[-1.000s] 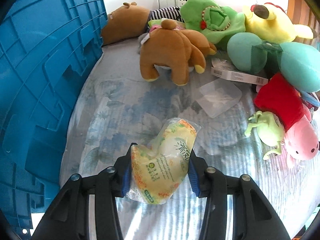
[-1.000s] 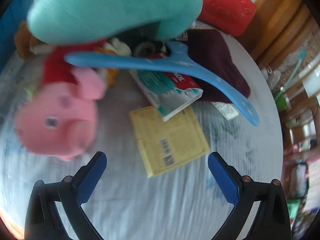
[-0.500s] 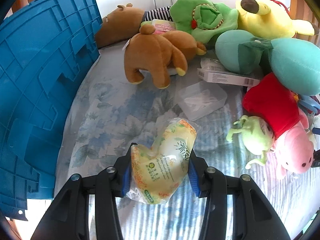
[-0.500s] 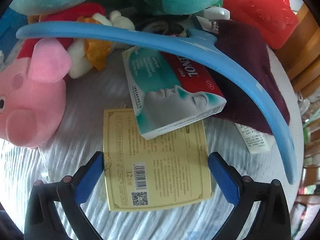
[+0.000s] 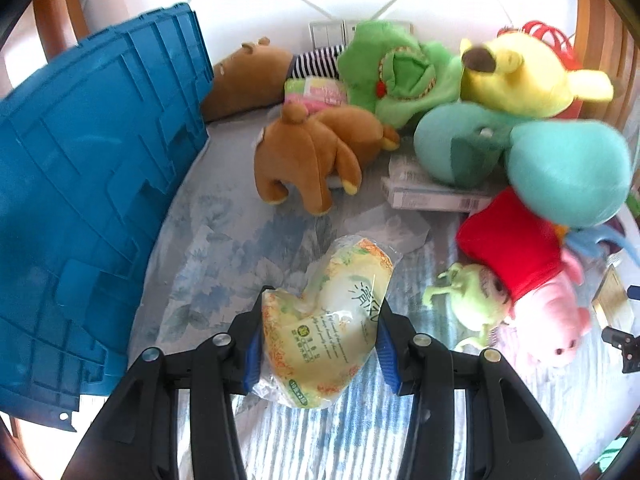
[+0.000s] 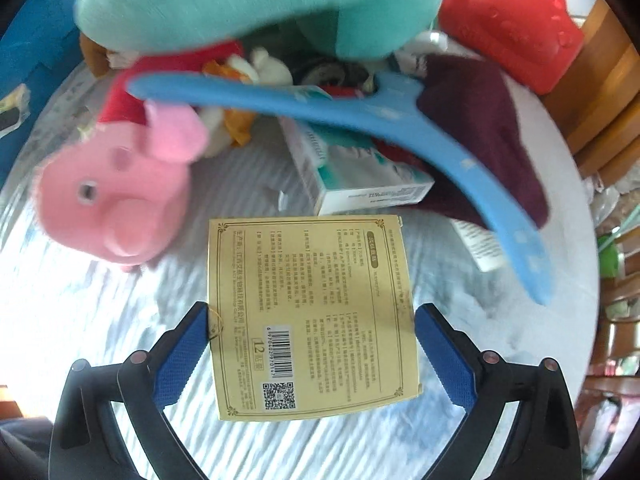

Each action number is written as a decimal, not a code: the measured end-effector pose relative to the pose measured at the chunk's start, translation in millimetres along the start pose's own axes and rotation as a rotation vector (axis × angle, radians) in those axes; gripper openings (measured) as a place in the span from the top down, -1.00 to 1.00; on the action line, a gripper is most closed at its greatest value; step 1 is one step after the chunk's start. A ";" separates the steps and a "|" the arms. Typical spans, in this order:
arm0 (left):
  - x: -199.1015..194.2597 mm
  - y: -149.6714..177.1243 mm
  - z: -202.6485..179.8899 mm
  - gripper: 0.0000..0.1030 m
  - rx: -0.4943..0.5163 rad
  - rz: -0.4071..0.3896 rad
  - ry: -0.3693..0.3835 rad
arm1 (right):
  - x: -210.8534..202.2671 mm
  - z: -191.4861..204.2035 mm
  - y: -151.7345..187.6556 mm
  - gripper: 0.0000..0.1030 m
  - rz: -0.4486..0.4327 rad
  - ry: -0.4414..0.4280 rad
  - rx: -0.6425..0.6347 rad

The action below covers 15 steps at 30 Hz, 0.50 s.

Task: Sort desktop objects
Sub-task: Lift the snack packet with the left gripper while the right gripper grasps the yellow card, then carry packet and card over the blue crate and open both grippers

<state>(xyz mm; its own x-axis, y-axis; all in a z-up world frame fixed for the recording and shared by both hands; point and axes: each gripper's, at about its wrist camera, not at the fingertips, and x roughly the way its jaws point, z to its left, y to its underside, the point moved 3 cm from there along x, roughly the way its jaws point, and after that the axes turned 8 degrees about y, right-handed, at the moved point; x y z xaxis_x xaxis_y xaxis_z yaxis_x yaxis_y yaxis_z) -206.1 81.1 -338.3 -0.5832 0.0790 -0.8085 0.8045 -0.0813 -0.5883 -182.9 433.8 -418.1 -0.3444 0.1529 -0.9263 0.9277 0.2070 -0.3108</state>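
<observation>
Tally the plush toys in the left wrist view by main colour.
Brown bears: 2
Green toys: 2
Yellow toy: 1
Teal toy: 1
Pink pig: 1
Total: 7

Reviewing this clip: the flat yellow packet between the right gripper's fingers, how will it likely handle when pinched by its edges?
The yellow packet looks thin and flat, so probably light and bendy; edge pressure may buckle it. Its smooth printed face suggests it could slip on the striped cloth.
</observation>
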 end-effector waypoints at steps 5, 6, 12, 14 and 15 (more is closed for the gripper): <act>-45.3 -12.5 1.5 0.12 -0.014 -0.058 0.030 | -55.7 4.8 -17.0 -0.96 -0.065 0.017 -0.037; -55.8 -16.1 3.0 0.12 -0.019 -0.072 0.037 | -67.8 7.9 -20.9 -0.96 -0.085 0.015 -0.043; -129.4 -45.3 28.5 0.12 -0.051 -0.171 0.079 | -156.2 56.3 -52.5 -0.96 -0.225 -0.005 -0.065; -153.3 -56.3 45.8 0.12 -0.060 -0.202 0.080 | -183.8 79.5 -68.1 -0.96 -0.280 -0.023 -0.078; -166.5 -63.2 58.0 0.12 -0.068 -0.220 0.079 | -199.2 93.9 -78.9 -0.96 -0.311 -0.034 -0.088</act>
<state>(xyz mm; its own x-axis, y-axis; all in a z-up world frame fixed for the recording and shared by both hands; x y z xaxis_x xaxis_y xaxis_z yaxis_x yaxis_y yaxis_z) -166.4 15.5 -167.4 -0.7364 0.1655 -0.6560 0.6667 0.0132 -0.7452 -173.9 296.2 -229.0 -0.6026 0.0371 -0.7971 0.7625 0.3216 -0.5614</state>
